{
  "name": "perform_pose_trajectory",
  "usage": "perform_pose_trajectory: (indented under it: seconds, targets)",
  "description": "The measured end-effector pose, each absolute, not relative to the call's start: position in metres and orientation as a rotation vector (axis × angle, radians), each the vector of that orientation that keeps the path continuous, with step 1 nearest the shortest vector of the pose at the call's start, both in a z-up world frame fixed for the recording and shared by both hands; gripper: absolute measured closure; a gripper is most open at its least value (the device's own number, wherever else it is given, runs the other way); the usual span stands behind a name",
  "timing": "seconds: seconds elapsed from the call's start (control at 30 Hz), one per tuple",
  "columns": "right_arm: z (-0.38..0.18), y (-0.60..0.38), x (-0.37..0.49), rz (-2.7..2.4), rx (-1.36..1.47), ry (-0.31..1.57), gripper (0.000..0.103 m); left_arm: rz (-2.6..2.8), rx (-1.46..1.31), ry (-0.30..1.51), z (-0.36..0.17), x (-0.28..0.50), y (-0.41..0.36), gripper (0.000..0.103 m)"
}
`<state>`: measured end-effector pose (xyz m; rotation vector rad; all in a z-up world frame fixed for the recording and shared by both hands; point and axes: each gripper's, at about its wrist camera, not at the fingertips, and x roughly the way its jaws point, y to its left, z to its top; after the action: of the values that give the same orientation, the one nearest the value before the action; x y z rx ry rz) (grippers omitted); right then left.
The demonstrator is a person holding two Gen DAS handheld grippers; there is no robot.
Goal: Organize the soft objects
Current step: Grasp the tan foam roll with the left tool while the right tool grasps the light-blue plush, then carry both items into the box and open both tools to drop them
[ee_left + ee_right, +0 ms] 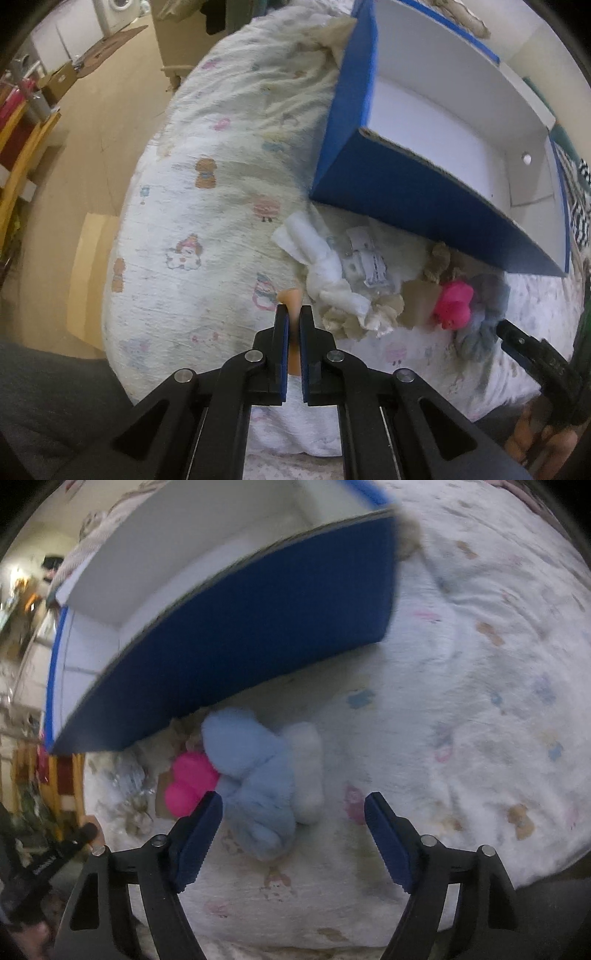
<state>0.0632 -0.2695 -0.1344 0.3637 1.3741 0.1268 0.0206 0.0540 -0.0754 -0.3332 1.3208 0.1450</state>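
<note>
— How do the two tools stand?
— The left gripper (pixel 294 313) has its blue pads pressed together on a thin peach-coloured piece (pixel 290 300) that sticks out past the tips. The right gripper (pixel 293 805) is spread wide and grips nothing; the light blue plush (pixel 255 775) lies between its fingers, near the left one.
— Which way does the plush run?
— Its long axis goes from far left to near right, with a pink soft toy (pixel 188 781) touching its left side.
— And around them?
— A white bedspread (pixel 480 701) printed with small animals; an open blue box (pixel 236 646), white inside, stands just beyond the pile.
</note>
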Motion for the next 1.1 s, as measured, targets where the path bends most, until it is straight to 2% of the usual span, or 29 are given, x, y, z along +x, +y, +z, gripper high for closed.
perform_pose_trajectory:
  seconds: [0.2, 0.23, 0.27, 0.33, 0.4, 0.73, 1.1]
  targets:
    - [-0.146, -0.251, 0.069, 0.119, 0.335, 1.392, 0.021, 0.137, -0.317, 1.312, -0.078, 0.021, 0.052, 0.098]
    - [-0.147, -0.250, 0.069, 0.123, 0.357, 1.391, 0.030, 0.138, -0.315, 1.309, -0.077, 0.021, 0.051, 0.098]
    - [-0.145, -0.249, 0.069, 0.131, 0.365, 1.391, 0.047, 0.139, -0.314, 1.308, -0.077, 0.020, 0.051, 0.098]
    - [-0.142, -0.245, 0.070, 0.131, 0.341, 1.385, 0.062, 0.137, -0.314, 1.312, -0.078, 0.019, 0.051, 0.098]
    - [-0.136, -0.245, 0.067, 0.137, 0.339, 1.356, 0.066, 0.139, -0.306, 1.309, -0.077, 0.017, 0.050, 0.098]
    - [-0.082, -0.259, 0.031, 0.159, 0.369, 1.182, 0.068, 0.154, -0.201, 1.228, -0.058, 0.007, 0.038, 0.098]
    - [-0.024, -0.247, 0.024, 0.303, 0.373, 1.046, 0.068, 0.090, -0.175, 1.097, -0.003, 0.017, 0.022, 0.098]
